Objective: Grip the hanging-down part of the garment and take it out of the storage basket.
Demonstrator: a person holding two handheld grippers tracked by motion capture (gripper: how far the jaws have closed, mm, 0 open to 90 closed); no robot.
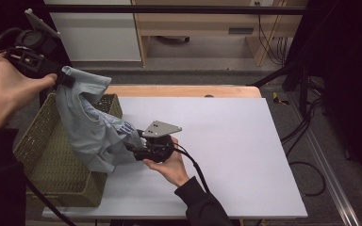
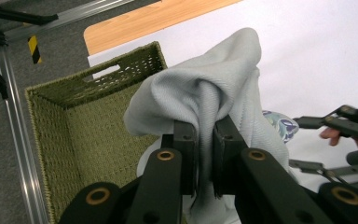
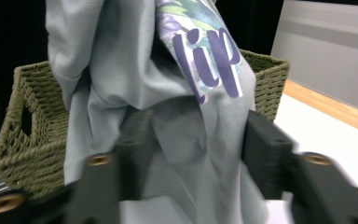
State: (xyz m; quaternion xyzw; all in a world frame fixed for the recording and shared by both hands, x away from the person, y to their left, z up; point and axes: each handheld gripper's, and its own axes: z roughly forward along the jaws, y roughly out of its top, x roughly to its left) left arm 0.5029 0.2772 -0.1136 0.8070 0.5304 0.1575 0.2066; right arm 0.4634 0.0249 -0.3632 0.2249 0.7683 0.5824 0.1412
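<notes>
A pale grey-blue T-shirt (image 1: 87, 127) with a purple printed word (image 3: 207, 53) hangs from my left gripper (image 1: 65, 79), held high above a green woven basket (image 1: 42, 150). The left jaws are shut on a fold of the shirt (image 2: 200, 93), and the left gripper (image 2: 204, 140) looks down into the basket (image 2: 88, 126). The cloth drapes over the basket's right rim onto the table. My right gripper (image 1: 132, 141) is low at the shirt's bottom end. In the right gripper view the right gripper (image 3: 200, 154) stands open, with the shirt (image 3: 121, 79) hanging between its jaws.
The white table top (image 1: 226, 141) stretches to the right of the basket, with a wooden edge (image 1: 184, 90) at the back. A black stand and cables (image 1: 306, 122) lie on the floor to the right. The other hand's gripper (image 2: 340, 121) shows beside the shirt.
</notes>
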